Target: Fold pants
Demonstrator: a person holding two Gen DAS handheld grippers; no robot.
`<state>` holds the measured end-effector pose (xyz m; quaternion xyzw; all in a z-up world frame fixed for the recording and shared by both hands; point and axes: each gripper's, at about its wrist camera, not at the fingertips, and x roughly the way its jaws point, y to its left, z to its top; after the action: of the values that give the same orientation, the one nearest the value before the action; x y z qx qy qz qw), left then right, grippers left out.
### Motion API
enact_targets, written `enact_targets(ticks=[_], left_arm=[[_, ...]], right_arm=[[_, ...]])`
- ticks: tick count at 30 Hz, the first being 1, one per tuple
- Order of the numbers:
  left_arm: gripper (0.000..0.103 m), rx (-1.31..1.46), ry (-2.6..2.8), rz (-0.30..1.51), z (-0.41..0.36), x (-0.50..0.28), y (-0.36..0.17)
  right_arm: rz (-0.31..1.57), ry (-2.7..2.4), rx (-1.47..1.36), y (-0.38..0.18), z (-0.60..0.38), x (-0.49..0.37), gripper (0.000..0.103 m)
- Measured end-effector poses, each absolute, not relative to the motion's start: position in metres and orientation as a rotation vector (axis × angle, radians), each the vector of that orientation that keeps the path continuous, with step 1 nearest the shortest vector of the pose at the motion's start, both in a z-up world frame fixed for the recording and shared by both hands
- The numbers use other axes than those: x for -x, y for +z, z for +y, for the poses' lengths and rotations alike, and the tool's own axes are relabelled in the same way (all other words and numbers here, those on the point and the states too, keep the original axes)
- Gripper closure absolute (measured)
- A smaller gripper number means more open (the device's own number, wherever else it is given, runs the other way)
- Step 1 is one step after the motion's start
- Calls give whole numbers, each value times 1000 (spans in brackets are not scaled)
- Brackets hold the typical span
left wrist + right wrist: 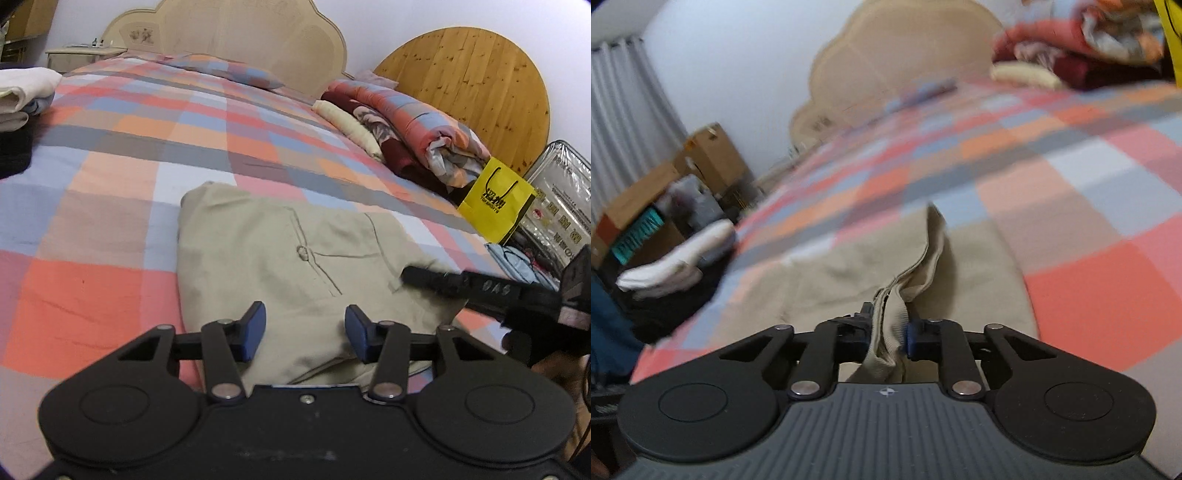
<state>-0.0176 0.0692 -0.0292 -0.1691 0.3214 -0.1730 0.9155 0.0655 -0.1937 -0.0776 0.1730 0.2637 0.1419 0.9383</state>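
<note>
Pants (280, 258), beige and folded, lie on the near part of the checked bedspread (122, 155). Left gripper (304, 334) hovers above them, fingers spread, gripping nothing. Right gripper (886, 338) is clenched on a raised fabric fold, apparently the waistband, though blurred.

Beige khaki pants (280, 258) folded into compact block, lying flat on near part of checked bedspread. Stitched back pocket with button faces up. Near right edge bunched into raised ridge of several layers (905, 295), waistband-like ribbed fabric showing, lifted slightly off rest of garment.
</note>
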Motion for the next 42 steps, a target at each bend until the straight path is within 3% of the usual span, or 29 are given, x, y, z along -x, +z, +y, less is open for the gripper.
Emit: enact_targets(ticks=[5, 8, 11, 13, 15, 22, 26, 29, 35, 36, 38, 39, 42], left_arm=[[56, 318, -383, 645, 65, 16, -24], [57, 277, -395, 696, 56, 9, -42], [57, 222, -393, 697, 47, 6, -57], [57, 220, -389, 696, 47, 7, -54], [57, 233, -399, 705, 52, 5, -45], [55, 236, -361, 579, 66, -24, -6], [54, 229, -343, 652, 57, -57, -24], [54, 202, -324, 714, 50, -71, -51], [48, 175, -317, 720, 46, -70, -53], [41, 184, -315, 720, 47, -70, -50], [29, 216, -305, 706, 53, -66, -45], [28, 230, -296, 704, 56, -64, -42], [27, 252, -266, 713, 67, -61, -35]], right_arm=[[404, 260, -362, -54, -205, -38, 79], [501, 192, -344, -81, -219, -40, 76], [555, 152, -318, -110, -223, -41, 67], [538, 150, -328, -105, -225, -37, 53], [516, 135, -311, -95, -226, -33, 49], [413, 188, -235, -63, -210, -54, 50], [481, 207, -198, -76, -198, -90, 50], [573, 175, -174, -99, -198, -109, 62], [584, 187, -156, -101, -198, -110, 58], [584, 195, -152, -96, -198, -108, 50], [564, 216, -160, -85, -198, -102, 20], [548, 222, -168, -80, -200, -97, 1], [537, 240, -150, -71, -207, -87, 0]])
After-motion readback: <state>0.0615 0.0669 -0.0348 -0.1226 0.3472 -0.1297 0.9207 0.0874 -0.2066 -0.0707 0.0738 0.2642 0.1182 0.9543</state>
